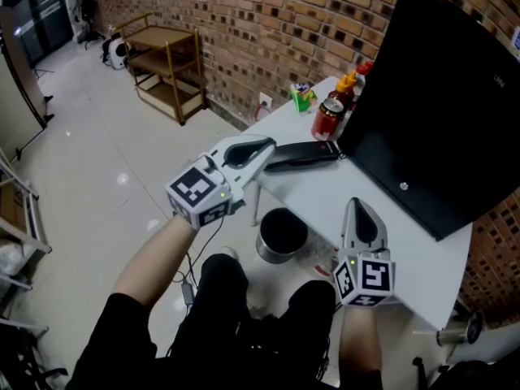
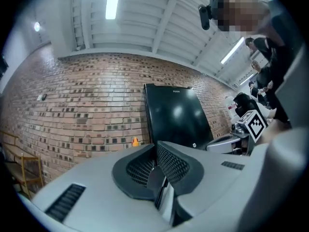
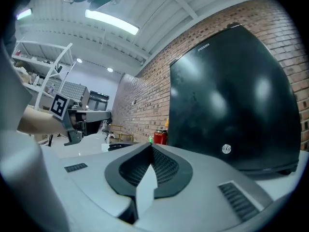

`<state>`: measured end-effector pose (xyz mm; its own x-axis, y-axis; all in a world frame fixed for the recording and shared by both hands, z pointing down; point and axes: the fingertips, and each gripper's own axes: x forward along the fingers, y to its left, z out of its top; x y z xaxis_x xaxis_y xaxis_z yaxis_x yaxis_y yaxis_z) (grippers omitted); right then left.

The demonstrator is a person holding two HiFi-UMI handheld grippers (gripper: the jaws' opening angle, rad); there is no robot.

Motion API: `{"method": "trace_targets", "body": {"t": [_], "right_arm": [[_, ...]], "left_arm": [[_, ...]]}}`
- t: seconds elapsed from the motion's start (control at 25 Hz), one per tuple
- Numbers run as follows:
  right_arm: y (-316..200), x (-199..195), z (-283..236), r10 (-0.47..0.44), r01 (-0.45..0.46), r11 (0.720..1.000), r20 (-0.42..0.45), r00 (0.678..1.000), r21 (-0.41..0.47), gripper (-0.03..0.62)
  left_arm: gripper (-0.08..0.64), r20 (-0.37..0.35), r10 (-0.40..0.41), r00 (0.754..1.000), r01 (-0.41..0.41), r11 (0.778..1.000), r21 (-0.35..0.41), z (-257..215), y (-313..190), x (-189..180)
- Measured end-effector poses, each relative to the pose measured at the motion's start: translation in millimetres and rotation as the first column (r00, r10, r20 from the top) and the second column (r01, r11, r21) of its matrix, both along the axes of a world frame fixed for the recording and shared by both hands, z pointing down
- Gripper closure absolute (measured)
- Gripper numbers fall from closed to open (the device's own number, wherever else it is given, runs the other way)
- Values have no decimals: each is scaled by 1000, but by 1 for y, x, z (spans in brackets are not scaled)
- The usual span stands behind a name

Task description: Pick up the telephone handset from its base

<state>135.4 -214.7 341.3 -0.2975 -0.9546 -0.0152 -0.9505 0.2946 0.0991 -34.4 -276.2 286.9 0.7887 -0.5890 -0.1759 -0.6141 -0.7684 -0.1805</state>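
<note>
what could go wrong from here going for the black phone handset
1. The left tongs are shut close beside the black telephone handset; going in without opening would likely shove it, not grip it.
2. The handset lies near the white table's edge, so a shove might tip it off.
3. The red jar stands just behind it and could be knocked.

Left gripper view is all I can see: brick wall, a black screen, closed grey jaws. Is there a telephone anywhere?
Observer: Yes. In the head view a black telephone handset lies flat on the white table, just past the left tool.
Operator: What else is up there?
Observer: A red jar and sauce bottles, beside the screen.
Operator: And the other tool?
Observer: The right tool hovers over the table's near edge, shut and empty.
</note>
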Motion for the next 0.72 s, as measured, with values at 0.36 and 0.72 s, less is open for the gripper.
{"method": "trace_targets", "body": {"t": [0.36, 0.72], "right_arm": [[-9, 10, 1, 48, -48, 998, 1, 999, -38, 581], [-3, 27, 0, 45, -46, 998, -15, 999, -40, 581]], "left_arm": [[363, 89, 126, 988, -109, 978, -181, 21, -47, 27], [299, 283, 334, 899, -204, 892, -403, 49, -69, 70]]}}
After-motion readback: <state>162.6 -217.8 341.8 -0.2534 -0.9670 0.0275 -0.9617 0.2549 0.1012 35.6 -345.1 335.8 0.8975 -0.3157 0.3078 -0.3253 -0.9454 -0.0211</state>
